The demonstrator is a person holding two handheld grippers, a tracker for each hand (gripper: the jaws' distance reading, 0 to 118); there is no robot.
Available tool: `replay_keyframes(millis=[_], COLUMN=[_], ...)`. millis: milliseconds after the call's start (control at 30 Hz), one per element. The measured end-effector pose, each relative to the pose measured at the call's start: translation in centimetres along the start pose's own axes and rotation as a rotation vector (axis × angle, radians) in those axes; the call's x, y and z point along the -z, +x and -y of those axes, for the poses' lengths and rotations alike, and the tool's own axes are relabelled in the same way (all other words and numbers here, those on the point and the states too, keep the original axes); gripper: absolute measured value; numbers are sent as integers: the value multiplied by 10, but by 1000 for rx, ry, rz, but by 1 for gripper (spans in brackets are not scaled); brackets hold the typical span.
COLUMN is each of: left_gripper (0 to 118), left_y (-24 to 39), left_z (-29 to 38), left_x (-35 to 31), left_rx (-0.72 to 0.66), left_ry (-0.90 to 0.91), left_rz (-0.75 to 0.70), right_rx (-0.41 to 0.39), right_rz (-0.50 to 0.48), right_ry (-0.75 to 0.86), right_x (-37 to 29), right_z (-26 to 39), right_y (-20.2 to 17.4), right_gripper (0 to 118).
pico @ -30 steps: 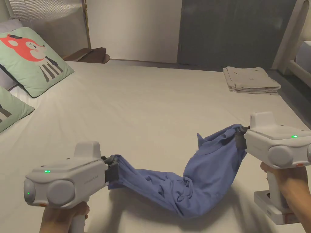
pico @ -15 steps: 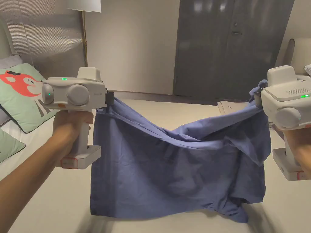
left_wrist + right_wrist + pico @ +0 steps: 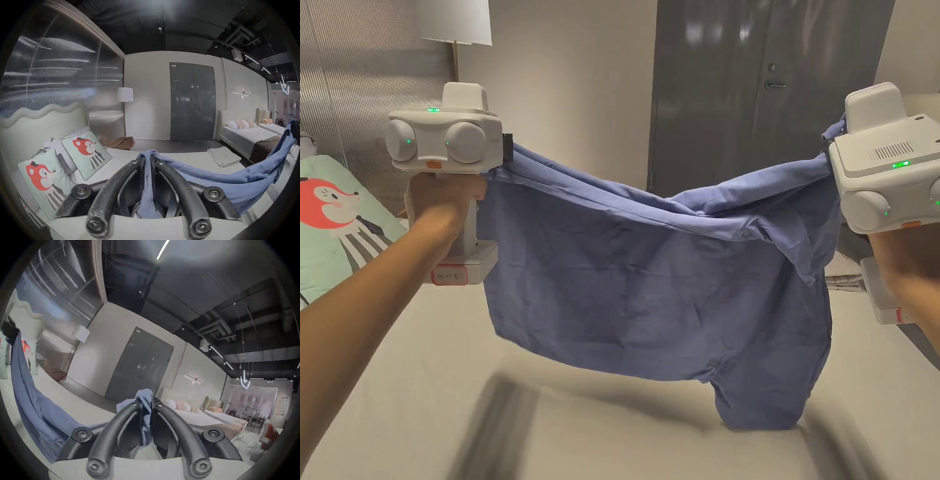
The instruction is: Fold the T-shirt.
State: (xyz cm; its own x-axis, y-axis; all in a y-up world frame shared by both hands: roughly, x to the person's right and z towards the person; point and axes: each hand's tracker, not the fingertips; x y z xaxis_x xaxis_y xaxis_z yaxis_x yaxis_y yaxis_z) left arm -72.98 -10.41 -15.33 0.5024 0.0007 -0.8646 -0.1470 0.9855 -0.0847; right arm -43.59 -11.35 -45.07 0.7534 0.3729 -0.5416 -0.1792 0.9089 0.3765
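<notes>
A blue T-shirt [image 3: 650,275] is held up in the air above a bed [image 3: 400,387], stretched between two hand-held grippers. The left hand-held gripper [image 3: 147,160] is raised at the upper left of the head view, and its jaws are pressed together on a bunched edge of the shirt. The right hand-held gripper [image 3: 147,402] is raised at the upper right, its jaws likewise pinched on a wad of blue cloth. The top edge of the shirt sags between the two grips, and the rest hangs down as a wrinkled sheet, one lower corner dropping lowest on the right, just above the bed. A fox-print pillow [image 3: 331,219] is seen at the left. A folded grey cloth [image 3: 224,156] lies at the far side of the bed. A dark door [image 3: 762,94] and a floor lamp [image 3: 453,22] are seen behind.
</notes>
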Motion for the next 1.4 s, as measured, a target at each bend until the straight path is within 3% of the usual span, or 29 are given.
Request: replay_keyframes(millis=[300,533,833,1067,1400], left_gripper=[3,3,3,3,3], left_y=[-8,-19,-47,-72,-115], left_z=[96,199,291,332,372], left_x=[59,44,-54,-149,-265], left_rx=[63,100,53,13,-28], left_ry=[-172,-337,-462,-494,-529], left_rz=[-15,-20,-24,-7,4], right_rx=[37,20,17,78,259], right_rz=[-52,-117,-180,-201,-232], right_ry=[-165,-309,-429,-452,-527], right_x=[10,-18,-118,-224,-352], right_z=[76,161,234,248,255], right_y=[-40,-68,-69,-48,-6], right_gripper=[7,7,7,7,7])
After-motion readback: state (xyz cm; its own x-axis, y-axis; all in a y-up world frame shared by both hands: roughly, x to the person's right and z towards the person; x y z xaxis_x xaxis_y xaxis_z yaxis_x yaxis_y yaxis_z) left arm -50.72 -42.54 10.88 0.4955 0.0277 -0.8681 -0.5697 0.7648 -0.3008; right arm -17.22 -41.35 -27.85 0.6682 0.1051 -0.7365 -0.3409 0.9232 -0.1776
